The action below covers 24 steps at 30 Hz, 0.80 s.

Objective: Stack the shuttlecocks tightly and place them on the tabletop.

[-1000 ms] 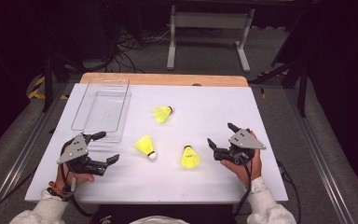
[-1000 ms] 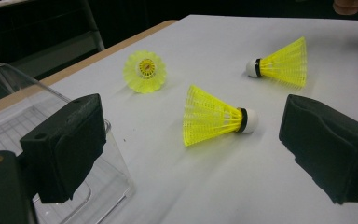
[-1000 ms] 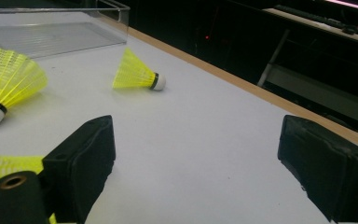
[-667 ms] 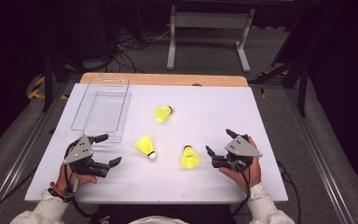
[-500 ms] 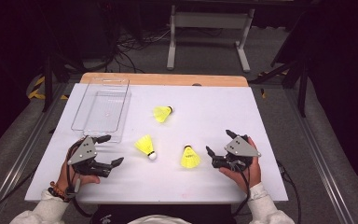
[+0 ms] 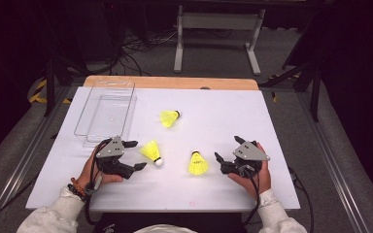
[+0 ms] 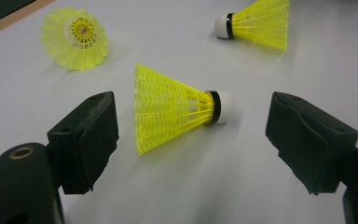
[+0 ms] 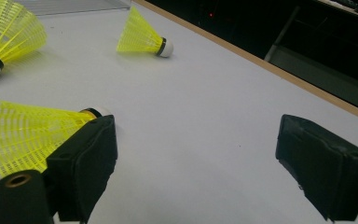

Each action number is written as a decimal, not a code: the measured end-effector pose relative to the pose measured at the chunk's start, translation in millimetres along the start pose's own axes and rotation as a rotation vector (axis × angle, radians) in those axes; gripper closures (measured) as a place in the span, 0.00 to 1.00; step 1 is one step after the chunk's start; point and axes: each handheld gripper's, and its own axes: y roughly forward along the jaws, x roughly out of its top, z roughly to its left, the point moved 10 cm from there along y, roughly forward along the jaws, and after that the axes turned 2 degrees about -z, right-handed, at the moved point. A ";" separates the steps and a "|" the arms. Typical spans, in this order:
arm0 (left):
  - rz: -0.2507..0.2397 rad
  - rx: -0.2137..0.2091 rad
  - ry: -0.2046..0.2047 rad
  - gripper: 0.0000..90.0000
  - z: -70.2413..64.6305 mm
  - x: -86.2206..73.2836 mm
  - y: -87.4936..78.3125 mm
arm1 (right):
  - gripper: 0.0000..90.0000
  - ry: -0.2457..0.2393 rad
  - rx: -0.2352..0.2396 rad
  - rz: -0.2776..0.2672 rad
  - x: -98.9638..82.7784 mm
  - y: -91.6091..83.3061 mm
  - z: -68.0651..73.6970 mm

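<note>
Left gripper (image 7: 191,140): jaws wide, just been closing, nearest shuttlecock (image 7: 177,112) between them on desk (image 7: 242,196), untouched. Right gripper (image 8: 196,163): jaws wide, empty; second shuttlecock (image 8: 28,133) just outside one jaw.

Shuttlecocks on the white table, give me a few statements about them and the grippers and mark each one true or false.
1. Three yellow shuttlecocks lie on the table. True.
2. One shuttlecock is inside the clear tray. False: none of them is in the tray.
3. The left gripper has a shuttlecock between its open jaws, untouched. True; those jaws have just been closing.
4. The right gripper is shut on a shuttlecock. False: it is open and holds nothing.
</note>
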 end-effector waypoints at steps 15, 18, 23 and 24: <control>0.059 -0.028 -0.053 0.37 6.9 0.5 24.1 | 0.16 -0.011 0.017 0.022 -4.4 4.5 2.5; 0.067 -0.024 -0.051 0.44 7.8 0.1 25.8 | 0.16 -0.017 0.023 0.022 -4.4 4.9 3.7; 0.061 -0.023 -0.050 0.58 8.3 1.8 23.6 | 0.16 -0.018 0.016 0.023 -5.4 5.2 2.1; 0.057 -0.026 -0.056 0.61 8.2 2.3 22.8 | 0.16 -0.016 0.017 0.023 -5.7 5.1 1.6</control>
